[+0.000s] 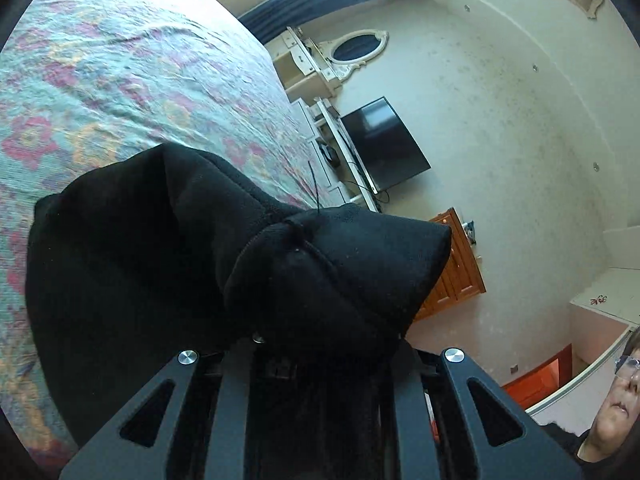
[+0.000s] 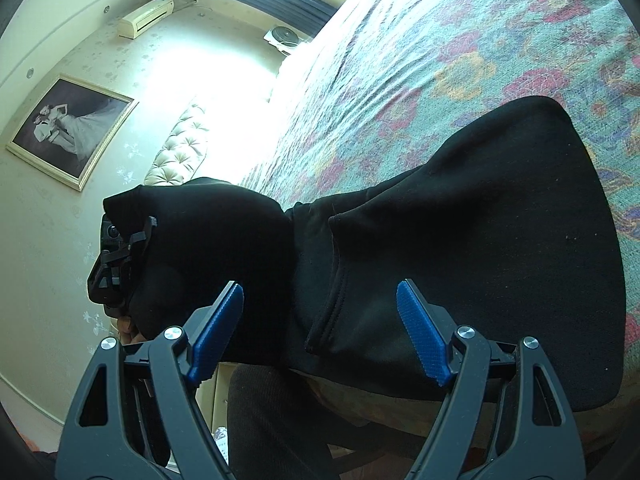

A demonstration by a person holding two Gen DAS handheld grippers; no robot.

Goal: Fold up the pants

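Black fabric swallows the business end of the left gripper [image 1: 320, 320] in its own wrist view: the jaws are pinched nearly closed on a bunched-up bit of the pants [image 1: 168, 248], and the fingertips are buried under the cloth, so only the dark frame arms show at the bottom of the frame. A loose thread pokes up from the bunch near the centre.

Over in the right wrist view, the right gripper [image 2: 320, 332] is sitting wide open with nothing in it, blue pads [image 2: 424, 336] on either side of the lower centre. The pants [image 2: 460, 240] are right in front of it, a seam edge running down between the pads, but no pad is pressing on the cloth. The left gripper [image 2: 114, 268] shows up at centre left, wrapped in the same black fabric, which drapes from there across to the right side of the frame.

Most of the garment lies on the bedspread [image 1: 120, 80], a teal thing with pink and yellow flowers, filling the upper left in the left view and the upper right in the other.

Further out: a TV [image 1: 386, 144] on the wall centre right, a wooden cabinet [image 1: 456, 272] below it, an oval mirror [image 1: 356, 50] above, and a framed picture [image 2: 68, 128] at upper left of the right view.
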